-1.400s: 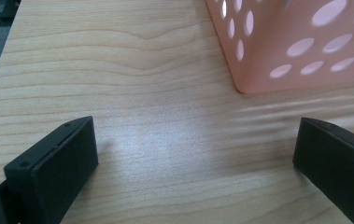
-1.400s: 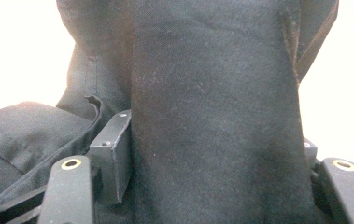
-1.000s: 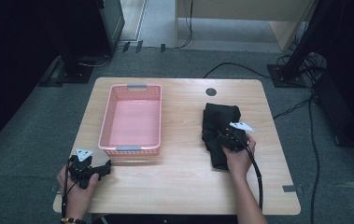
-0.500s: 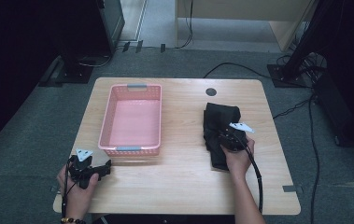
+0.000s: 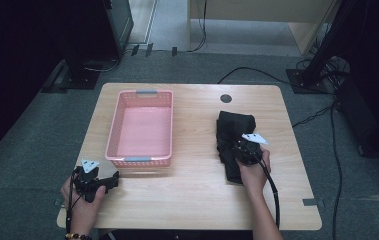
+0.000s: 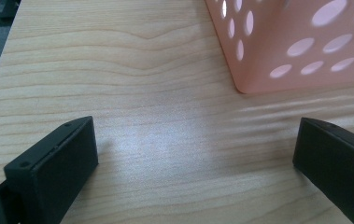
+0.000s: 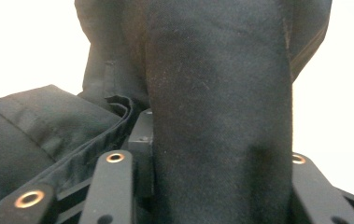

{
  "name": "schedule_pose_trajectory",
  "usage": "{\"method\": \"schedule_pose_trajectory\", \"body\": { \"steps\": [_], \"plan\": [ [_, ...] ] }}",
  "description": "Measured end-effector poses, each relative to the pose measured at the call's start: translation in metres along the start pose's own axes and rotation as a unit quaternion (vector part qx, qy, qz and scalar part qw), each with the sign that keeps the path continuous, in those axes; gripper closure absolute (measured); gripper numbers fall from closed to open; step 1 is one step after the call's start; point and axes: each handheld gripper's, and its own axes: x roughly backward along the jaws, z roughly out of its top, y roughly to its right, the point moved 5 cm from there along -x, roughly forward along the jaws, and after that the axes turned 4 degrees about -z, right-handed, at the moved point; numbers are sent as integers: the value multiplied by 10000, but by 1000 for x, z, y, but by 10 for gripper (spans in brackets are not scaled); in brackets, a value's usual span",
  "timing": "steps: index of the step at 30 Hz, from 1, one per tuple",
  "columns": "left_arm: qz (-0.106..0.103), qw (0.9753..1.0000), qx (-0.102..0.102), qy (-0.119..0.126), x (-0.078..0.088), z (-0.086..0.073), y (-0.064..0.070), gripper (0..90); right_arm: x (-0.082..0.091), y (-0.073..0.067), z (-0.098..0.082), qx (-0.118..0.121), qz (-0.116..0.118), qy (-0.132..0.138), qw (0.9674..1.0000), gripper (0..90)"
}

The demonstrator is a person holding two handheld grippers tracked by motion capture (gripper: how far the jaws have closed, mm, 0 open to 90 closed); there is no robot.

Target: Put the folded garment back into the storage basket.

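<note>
A crumpled black cloth lies on the right half of the wooden table. My right gripper rests on the cloth's near part. Its jaws have just been closing, and they now pinch a thick fold of the black cloth in the right gripper. My left gripper lies low at the table's front left corner, pointing right. In its own view the left gripper stands wide open over bare wood, a short way from the corner of the pink basket.
The pink perforated basket stands empty on the left half of the table. A round cable hole sits near the far edge. Cables and dark stands cover the floor beyond the table.
The right hand has barely shifted on the cloth. The left hand and the basket have kept still.
</note>
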Motion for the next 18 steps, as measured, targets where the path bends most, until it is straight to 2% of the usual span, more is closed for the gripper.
{"method": "schedule_pose_trajectory", "body": {
  "steps": [10, 15, 18],
  "plan": [
    [0, 10000, 0, -1, 0, 0, 0, 0, 4, -8, -1, 167, 264, 75, 9995, 628],
    [0, 10000, -1, -1, 0, 0, 0, 0, 9, -14, -1, -79, 406, 20, 9991, 630],
    [-1, 10000, 0, -1, 0, 0, 0, 0, 13, -19, -1, -101, 410, 42, 9991, 634]
  ]
}}
